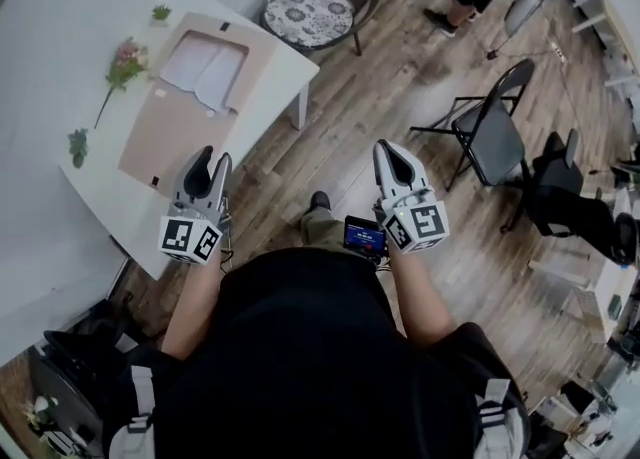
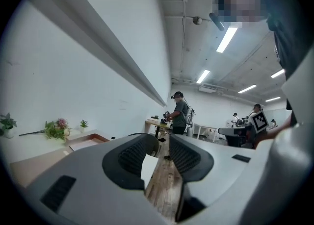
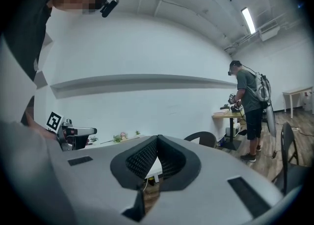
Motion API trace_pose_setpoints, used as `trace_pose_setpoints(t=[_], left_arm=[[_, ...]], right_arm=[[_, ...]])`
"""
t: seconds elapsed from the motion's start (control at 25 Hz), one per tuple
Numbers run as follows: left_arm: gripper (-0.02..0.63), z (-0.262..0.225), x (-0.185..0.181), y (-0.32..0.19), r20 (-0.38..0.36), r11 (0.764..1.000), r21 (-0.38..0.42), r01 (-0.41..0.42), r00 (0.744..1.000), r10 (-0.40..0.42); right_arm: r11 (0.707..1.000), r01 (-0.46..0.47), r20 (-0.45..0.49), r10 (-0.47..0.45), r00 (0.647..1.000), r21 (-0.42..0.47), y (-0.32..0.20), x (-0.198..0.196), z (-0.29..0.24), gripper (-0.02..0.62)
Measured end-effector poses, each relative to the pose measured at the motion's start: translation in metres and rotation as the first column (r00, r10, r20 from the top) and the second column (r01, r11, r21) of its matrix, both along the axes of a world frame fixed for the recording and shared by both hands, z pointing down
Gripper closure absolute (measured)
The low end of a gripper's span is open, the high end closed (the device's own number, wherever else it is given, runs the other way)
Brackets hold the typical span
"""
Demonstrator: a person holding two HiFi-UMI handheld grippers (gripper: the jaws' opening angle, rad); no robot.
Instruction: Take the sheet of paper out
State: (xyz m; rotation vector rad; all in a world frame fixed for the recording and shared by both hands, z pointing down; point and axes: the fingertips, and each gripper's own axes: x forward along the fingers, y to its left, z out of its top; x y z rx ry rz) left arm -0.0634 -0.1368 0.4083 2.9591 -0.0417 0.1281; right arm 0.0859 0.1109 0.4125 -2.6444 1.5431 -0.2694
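Sheet of paper (image 1: 205,67) in folder (image 1: 170,137) angled up-right, left gripper (image 1: 214,158) jaws apart, right gripper (image 1: 388,148) closed, both empty

— What do we have around us?
— A wood-plank floor (image 1: 400,97), a plain white wall (image 3: 147,57), and a white bench (image 1: 272,59).
— Do we see seats?
— A round cushioned chair (image 1: 310,12) and a black folding chair (image 1: 495,132). Strip lights (image 2: 226,39) glow overhead.
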Motion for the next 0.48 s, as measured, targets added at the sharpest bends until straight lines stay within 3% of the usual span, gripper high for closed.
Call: trace_pose_setpoints(t=[0.2, 0.48], left_arm=[[0.474, 0.002, 0.054, -0.01, 0.031, 0.997, 0.014, 0.074, 0.997, -0.074], [0.474, 0.003, 0.099, -0.016, 0.042, 0.992, 0.007, 0.125, 0.991, -0.125]], right_arm=[[0.997, 0.074, 0.029, -0.074, 0.997, 0.012, -0.007, 0.065, 0.009, 0.583], [0.983, 0.184, 0.069, -0.185, 0.98, 0.013, -0.04, 0.108, 0.028, 0.583]])
